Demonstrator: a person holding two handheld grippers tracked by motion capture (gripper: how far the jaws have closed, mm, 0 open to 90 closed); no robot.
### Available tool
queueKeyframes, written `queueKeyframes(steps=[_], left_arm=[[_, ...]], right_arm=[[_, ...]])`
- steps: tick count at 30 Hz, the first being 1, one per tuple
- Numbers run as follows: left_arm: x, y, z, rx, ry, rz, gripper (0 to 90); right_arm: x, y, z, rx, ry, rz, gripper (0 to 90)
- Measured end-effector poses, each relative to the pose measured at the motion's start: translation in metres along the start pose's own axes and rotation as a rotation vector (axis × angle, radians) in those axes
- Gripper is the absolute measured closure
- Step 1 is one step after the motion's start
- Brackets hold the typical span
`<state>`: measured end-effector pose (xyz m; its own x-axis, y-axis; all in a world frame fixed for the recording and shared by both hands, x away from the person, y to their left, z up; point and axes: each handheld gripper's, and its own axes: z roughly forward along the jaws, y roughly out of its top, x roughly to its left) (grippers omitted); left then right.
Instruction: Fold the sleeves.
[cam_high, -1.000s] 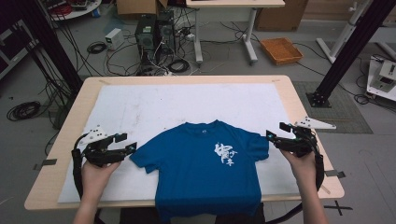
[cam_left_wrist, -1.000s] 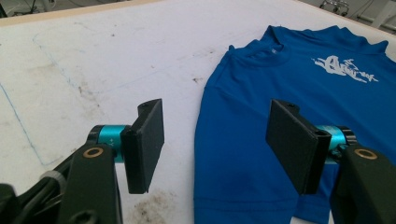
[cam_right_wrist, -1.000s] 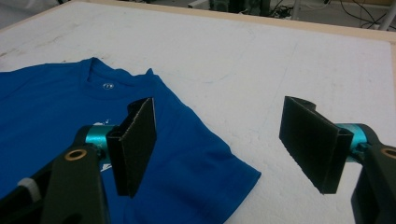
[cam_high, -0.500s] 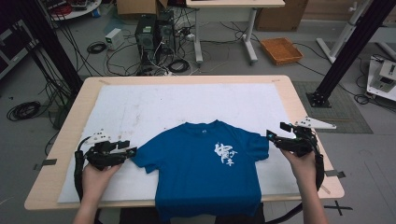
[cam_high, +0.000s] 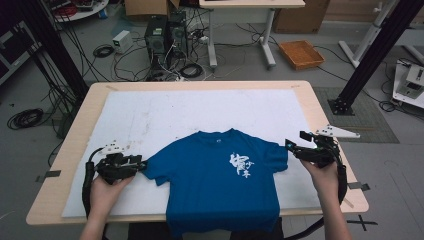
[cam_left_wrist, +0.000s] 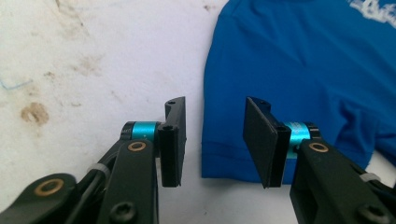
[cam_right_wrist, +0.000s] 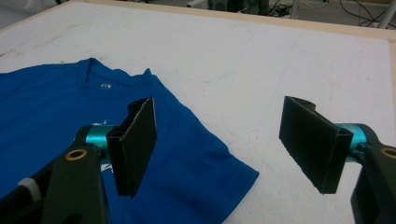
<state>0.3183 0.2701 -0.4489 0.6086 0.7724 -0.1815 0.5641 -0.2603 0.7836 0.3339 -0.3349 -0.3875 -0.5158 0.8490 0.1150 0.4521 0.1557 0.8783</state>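
High view, shirt: a royal-blue cotton T-shirt with a white printed motif on the chest (cam_high: 220, 180) lies face up on the white padded sheet (cam_high: 200, 112) covering the pale wooden bench (cam_high: 320, 107), collar away from the person, hem hanging over the near edge.
High view, hands: the left gripper (cam_high: 139, 165) sits at the tip of the shirt's left-hand sleeve; the right gripper (cam_high: 292, 147) sits at the other sleeve's edge.
Left gripper view, fingers: the two black fingers (cam_left_wrist: 173, 140) have just been closing and now stand half-open, straddling the blue sleeve's stitched cuff (cam_left_wrist: 224, 156); the pads do not yet press the cloth.
Left gripper view, advice: the cuff lies off-centre, nearer the far finger, so I judge a small nudge inward would help before closing, catching both layers behind the hem stitching rather than the bare edge.
Right gripper view, fingers: spread wide, nothing held; one finger (cam_right_wrist: 135, 144) hangs over the sleeve (cam_right_wrist: 205, 163), the other over the bare sheet.
Right gripper view, advice: lower and slide toward the shirt so the cuff corner sits between the pads, matching the left grip for an even lift.
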Motion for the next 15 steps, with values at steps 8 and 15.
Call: queueKeyframes(steps=[8, 15], left_arm=[[0.0001, -0.0013, 0.0036, 0.013, 0.032, -0.005, 72.1], [-0.0024, -0.0003, 0.0031, -0.014, -0.022, -0.011, 86.0]], right_arm=[[-0.0003, -0.0004, 0.0005, 0.004, 0.002, 0.005, 27.4], [0.0003, 0.0004, 0.0, 0.002, 0.002, 0.006, 27.4]])
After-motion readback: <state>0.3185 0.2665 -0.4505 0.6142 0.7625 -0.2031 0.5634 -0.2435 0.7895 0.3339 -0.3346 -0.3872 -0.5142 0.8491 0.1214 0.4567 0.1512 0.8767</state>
